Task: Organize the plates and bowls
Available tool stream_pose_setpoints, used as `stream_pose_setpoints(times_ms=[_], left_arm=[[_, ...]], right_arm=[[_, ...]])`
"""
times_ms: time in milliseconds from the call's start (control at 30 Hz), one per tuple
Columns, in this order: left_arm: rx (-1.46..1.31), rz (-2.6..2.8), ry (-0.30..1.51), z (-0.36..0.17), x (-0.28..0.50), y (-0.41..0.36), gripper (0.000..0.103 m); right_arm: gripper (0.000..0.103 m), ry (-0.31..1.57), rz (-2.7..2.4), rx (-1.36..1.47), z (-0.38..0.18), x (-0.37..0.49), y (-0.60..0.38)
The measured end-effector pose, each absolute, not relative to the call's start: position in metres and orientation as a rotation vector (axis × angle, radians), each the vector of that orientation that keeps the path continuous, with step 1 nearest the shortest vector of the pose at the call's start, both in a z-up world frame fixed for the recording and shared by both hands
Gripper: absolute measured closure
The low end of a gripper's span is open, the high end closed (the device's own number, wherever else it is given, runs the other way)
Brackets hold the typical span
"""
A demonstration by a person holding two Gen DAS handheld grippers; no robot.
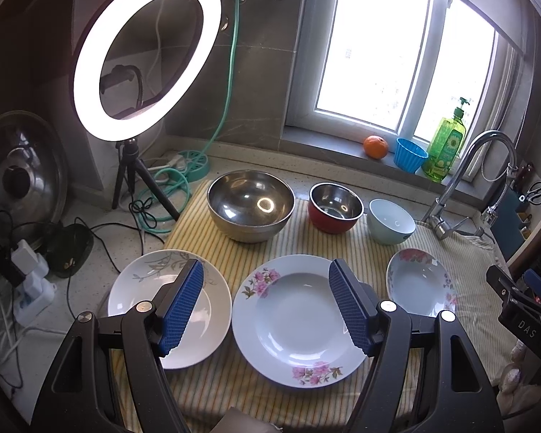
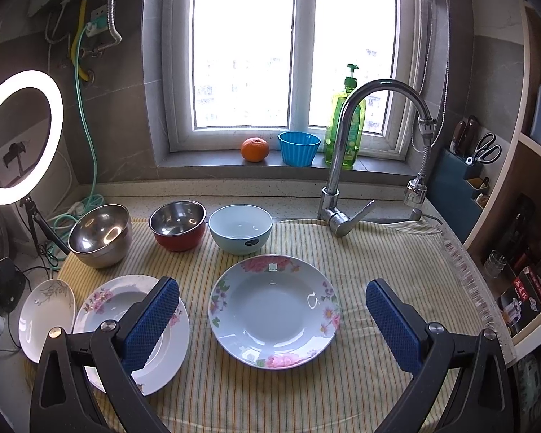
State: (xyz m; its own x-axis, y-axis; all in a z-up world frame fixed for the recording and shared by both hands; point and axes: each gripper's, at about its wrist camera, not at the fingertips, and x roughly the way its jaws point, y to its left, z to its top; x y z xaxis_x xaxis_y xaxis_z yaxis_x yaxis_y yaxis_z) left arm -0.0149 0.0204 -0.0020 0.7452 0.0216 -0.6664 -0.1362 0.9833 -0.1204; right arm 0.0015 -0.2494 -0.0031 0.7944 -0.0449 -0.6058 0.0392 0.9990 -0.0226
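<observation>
Three plates lie in a front row on a striped cloth (image 1: 234, 379): a white leaf-patterned plate (image 1: 140, 288) at the left, a large pink-flower plate (image 1: 295, 321) in the middle, a smaller floral deep plate (image 2: 274, 310) at the right. Behind them stand a large steel bowl (image 1: 250, 204), a red-sided steel bowl (image 1: 335, 207) and a pale blue bowl (image 1: 391, 222). My left gripper (image 1: 267, 310) is open and empty above the large plate. My right gripper (image 2: 272, 324) is open and empty above the smaller floral plate.
A lit ring light (image 1: 148, 61) on a tripod, cables and a pot lid (image 1: 21, 176) crowd the left counter. A faucet (image 2: 346, 166) stands behind the cloth at the right. An orange (image 2: 255, 149), a blue cup (image 2: 299, 148) and a soap bottle (image 2: 344, 133) sit on the windowsill.
</observation>
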Motion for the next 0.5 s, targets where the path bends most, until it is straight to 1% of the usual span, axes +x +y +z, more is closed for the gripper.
stream_pose_setpoints(times_ms=[500], left_arm=[[-0.165, 0.086, 0.725, -0.0026, -0.0151, 0.0200, 0.031]], right_arm=[[0.001, 0.653, -0.050, -0.008, -0.0024, 0.0009, -0.2496]])
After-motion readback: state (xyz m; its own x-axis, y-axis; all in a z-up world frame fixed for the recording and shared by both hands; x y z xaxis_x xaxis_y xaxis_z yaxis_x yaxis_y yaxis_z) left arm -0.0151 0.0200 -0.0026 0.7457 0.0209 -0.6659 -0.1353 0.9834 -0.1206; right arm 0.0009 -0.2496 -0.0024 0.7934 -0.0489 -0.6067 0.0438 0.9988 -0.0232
